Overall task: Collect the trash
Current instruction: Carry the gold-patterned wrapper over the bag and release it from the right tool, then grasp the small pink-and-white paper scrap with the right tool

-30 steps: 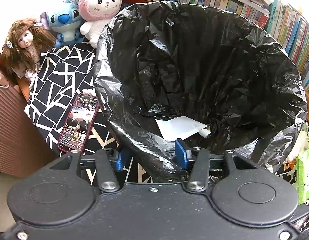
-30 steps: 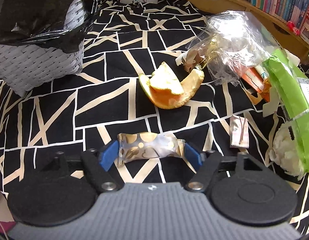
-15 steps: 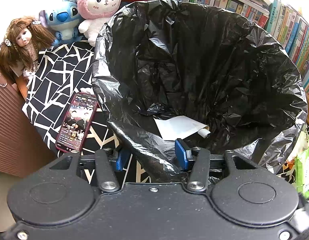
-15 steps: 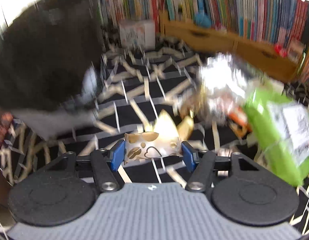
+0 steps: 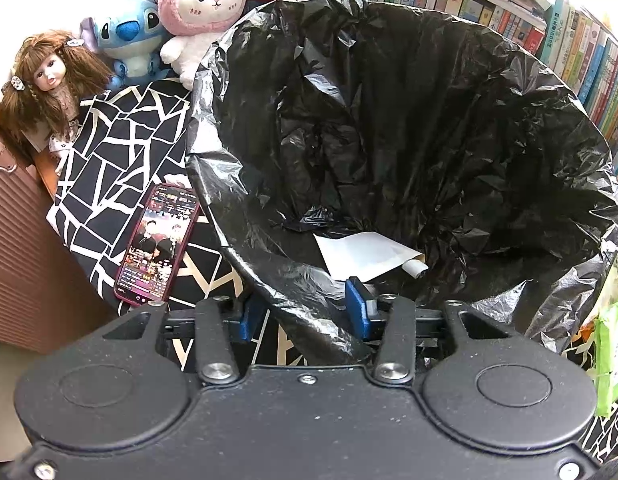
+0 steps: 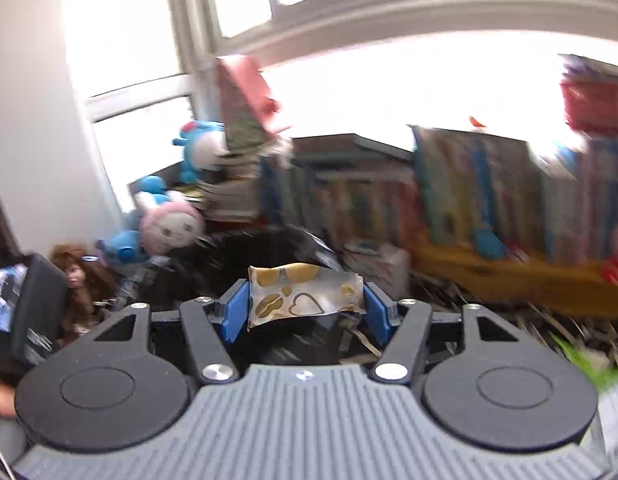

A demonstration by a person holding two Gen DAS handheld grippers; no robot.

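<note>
Partway through, by the look of it: black bin liner [image 5: 409, 128] filling the left view's centre, holding only a white paper scrap [image 5: 365, 254] at its bottom. Left gripper [image 5: 305, 312] clamped on the liner's near rim. Right gripper [image 6: 305, 312], jaws narrowed on a gold-patterned candy wrapper [image 6: 305, 294], lifted at frame centre, not yet dropped. Black-and-white patterned cloth [image 5: 109, 148] at left, smartphone [image 5: 157, 244] lying on it; bookshelves [image 5: 581, 40] upper right.
</note>
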